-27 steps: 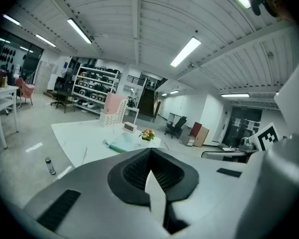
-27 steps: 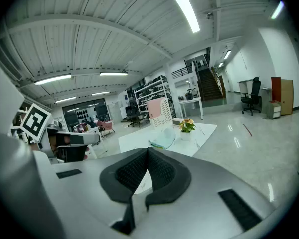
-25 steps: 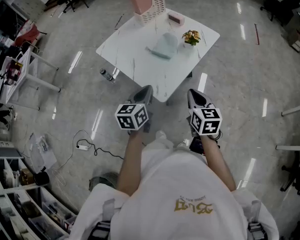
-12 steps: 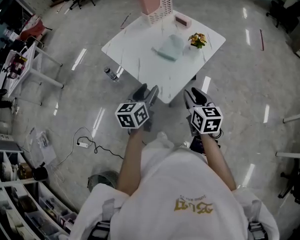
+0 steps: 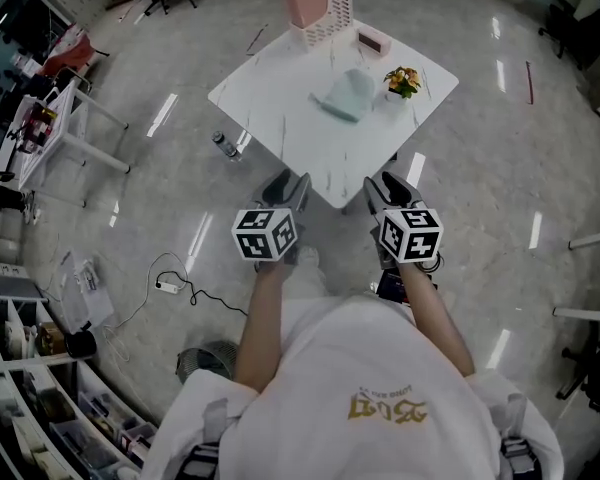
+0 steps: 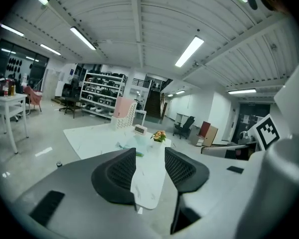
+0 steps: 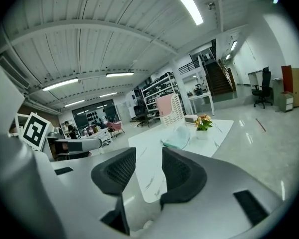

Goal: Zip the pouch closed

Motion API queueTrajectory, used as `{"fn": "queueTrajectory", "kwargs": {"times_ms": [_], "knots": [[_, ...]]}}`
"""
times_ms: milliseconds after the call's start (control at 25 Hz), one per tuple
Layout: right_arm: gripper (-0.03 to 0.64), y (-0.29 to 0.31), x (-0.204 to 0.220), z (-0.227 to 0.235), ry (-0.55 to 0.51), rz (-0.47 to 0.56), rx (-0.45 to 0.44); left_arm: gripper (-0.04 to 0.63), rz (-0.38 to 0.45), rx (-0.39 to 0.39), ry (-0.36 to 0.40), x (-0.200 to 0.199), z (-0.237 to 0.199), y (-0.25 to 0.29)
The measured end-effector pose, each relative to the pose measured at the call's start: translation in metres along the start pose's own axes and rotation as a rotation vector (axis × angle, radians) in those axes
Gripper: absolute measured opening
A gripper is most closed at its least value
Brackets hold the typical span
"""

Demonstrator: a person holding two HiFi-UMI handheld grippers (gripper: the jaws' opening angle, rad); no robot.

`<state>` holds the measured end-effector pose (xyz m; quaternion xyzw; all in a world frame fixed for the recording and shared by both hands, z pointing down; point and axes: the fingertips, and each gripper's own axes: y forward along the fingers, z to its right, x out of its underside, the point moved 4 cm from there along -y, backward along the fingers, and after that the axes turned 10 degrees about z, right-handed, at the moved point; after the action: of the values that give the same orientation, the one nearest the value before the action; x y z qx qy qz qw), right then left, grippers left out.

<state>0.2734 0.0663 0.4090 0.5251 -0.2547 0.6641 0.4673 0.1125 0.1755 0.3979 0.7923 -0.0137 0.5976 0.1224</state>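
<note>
A pale mint pouch (image 5: 348,95) lies on the white square table (image 5: 290,133), towards its far side. Both grippers hang in the air short of the table's near corner, far from the pouch. My left gripper (image 5: 288,184) is open, its jaws easing slightly inward with nothing between them. My right gripper (image 5: 385,184) is open, its jaws still widening, also with nothing in them. In the left gripper view the pouch (image 6: 128,144) shows small beyond the jaws of the left gripper (image 6: 149,156). In the right gripper view the pouch (image 7: 177,137) lies ahead of the right gripper (image 7: 148,156).
On the table stand a pink file rack (image 5: 320,3), a small pink box (image 5: 372,40) and a potted flower (image 5: 403,80) right of the pouch. A bottle (image 5: 223,146) stands on the floor by the table. A power strip and cable (image 5: 167,290) lie at the left.
Both grippers went from shut to open. Both hands have crept forward towards the table's near corner.
</note>
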Motion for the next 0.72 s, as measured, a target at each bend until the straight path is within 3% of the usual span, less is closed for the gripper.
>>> {"fn": "queueTrajectory", "kwargs": {"times_ms": [200, 400, 520, 720], "knots": [[0.158, 0.033, 0.012, 0.004, 0.028, -0.022, 0.057, 0.196, -0.028, 0.039, -0.001, 0.003, -0.03, 0.026], [0.158, 0.104, 0.025, 0.028, 0.047, -0.035, 0.135, 0.193, -0.058, 0.1, -0.005, 0.003, -0.089, 0.094], [0.161, 0.135, 0.032, 0.039, 0.085, -0.046, 0.258, 0.187, -0.111, 0.183, 0.005, -0.001, -0.123, 0.136], [0.161, 0.176, 0.042, 0.034, 0.146, -0.064, 0.41, 0.183, -0.214, 0.303, 0.089, -0.006, -0.168, 0.188]]}}
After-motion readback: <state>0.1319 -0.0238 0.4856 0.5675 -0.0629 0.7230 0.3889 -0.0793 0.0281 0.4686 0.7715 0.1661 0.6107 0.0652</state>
